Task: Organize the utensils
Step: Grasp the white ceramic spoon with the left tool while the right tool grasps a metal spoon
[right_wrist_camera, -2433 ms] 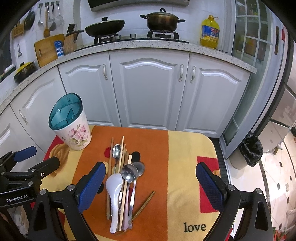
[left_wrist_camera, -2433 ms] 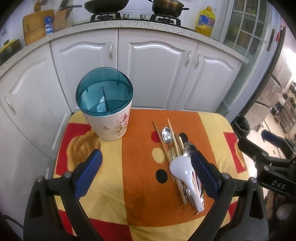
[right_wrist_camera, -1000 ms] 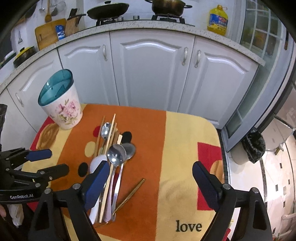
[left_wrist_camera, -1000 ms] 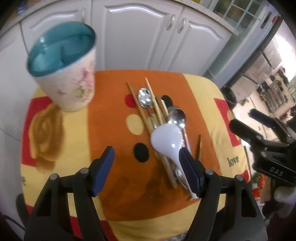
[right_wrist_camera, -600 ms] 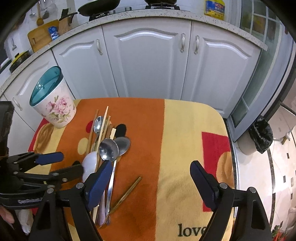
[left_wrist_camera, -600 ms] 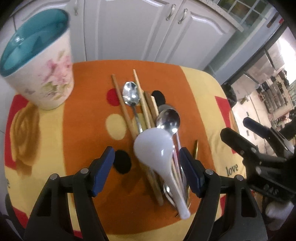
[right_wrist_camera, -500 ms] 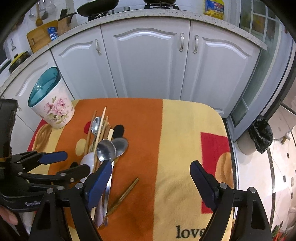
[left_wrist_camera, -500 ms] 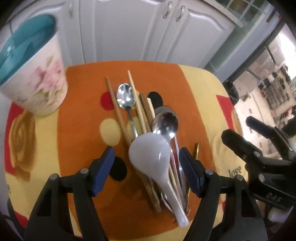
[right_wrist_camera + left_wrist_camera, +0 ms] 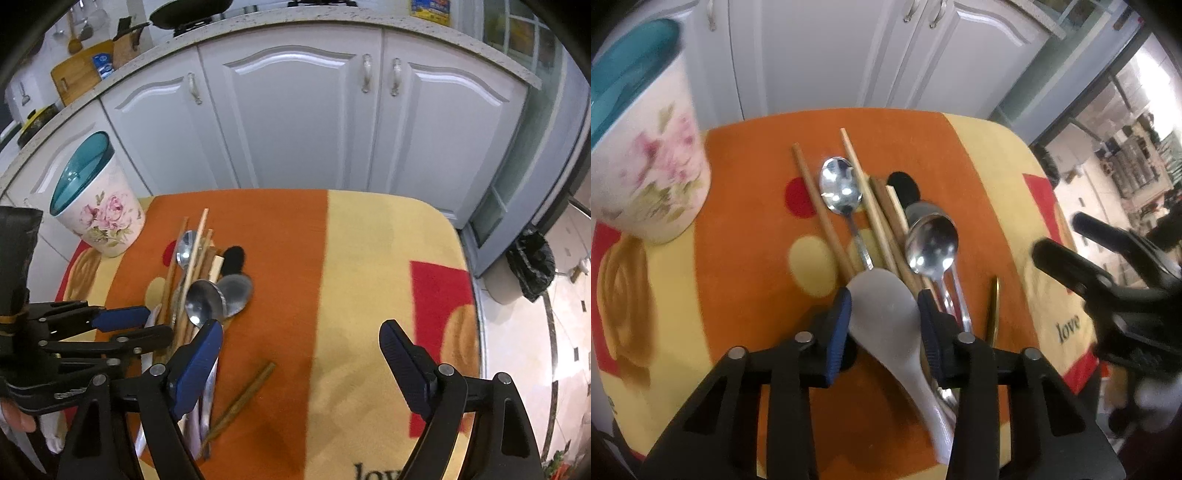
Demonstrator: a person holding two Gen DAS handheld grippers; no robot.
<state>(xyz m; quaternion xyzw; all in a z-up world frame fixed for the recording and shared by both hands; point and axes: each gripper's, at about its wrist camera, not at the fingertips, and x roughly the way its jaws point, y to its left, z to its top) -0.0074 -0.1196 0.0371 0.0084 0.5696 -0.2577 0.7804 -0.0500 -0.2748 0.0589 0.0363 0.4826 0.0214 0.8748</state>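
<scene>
- Left wrist view: "love" is printed in dark script on the fleecy orange-and-yellow cloth [image 9: 746,221].
- The left gripper [image 9: 884,314] is closing its blue ribbed pads around the bowl of the smooth white ceramic spoon [image 9: 890,317], which lies on wooden chopsticks [image 9: 820,210] and shiny steel spoons [image 9: 932,243].
- Right wrist view: the right gripper [image 9: 301,363] hovers spread wide, empty, over the cloth; the floral, teal-rimmed holder [image 9: 98,206] stands at the far left corner.
</scene>
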